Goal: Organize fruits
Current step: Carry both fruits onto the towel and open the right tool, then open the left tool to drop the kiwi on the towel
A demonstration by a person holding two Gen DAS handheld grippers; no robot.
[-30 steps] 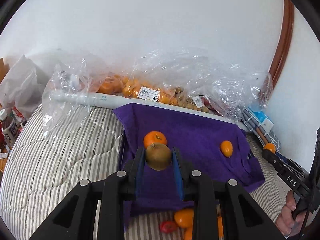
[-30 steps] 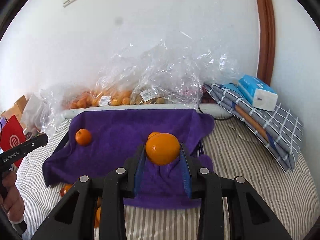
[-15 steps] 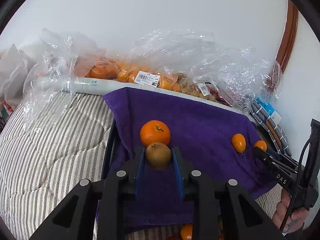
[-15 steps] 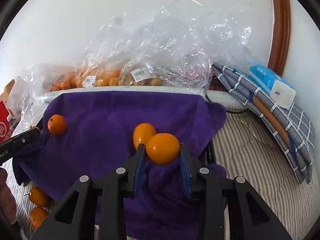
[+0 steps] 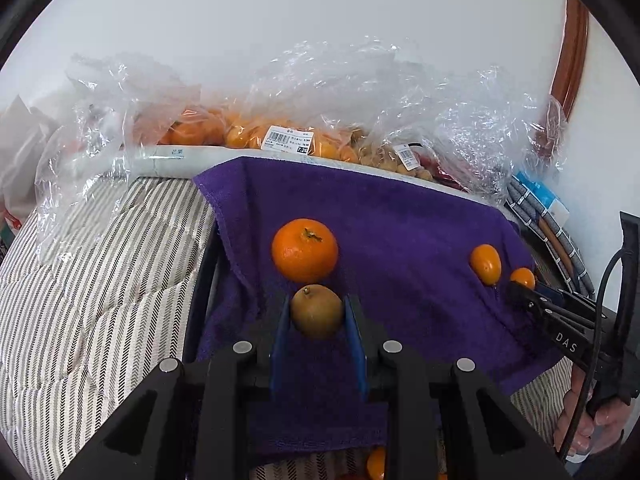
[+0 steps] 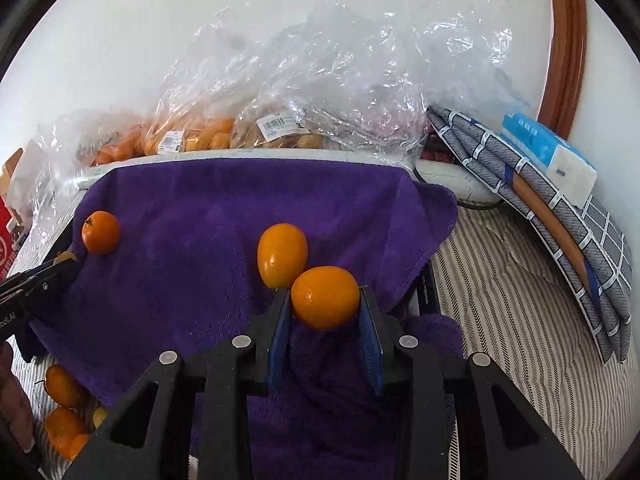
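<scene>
My left gripper (image 5: 317,312) is shut on a brown round fruit (image 5: 316,310), held low over the purple towel (image 5: 400,232), just in front of a mandarin (image 5: 305,250) lying on it. My right gripper (image 6: 325,298) is shut on a small orange fruit (image 6: 325,297), close beside an oval orange fruit (image 6: 282,255) lying on the towel (image 6: 200,220). In the left wrist view the right gripper (image 5: 520,286) shows at the right edge with its fruit (image 5: 522,278) next to the oval one (image 5: 485,264). The mandarin also shows in the right wrist view (image 6: 100,232).
Clear plastic bags of fruit (image 5: 280,136) line the wall behind the towel. Loose orange fruits (image 6: 64,412) lie on the striped bedding (image 5: 100,280) in front of the towel. A folded grey checked cloth (image 6: 560,232) and a blue tissue pack (image 6: 548,156) sit at the right.
Both grippers have moved forward and lower over the towel with their fruits. The brown fruit now sits close to the mandarin, and the orange fruit close to the oval one.
</scene>
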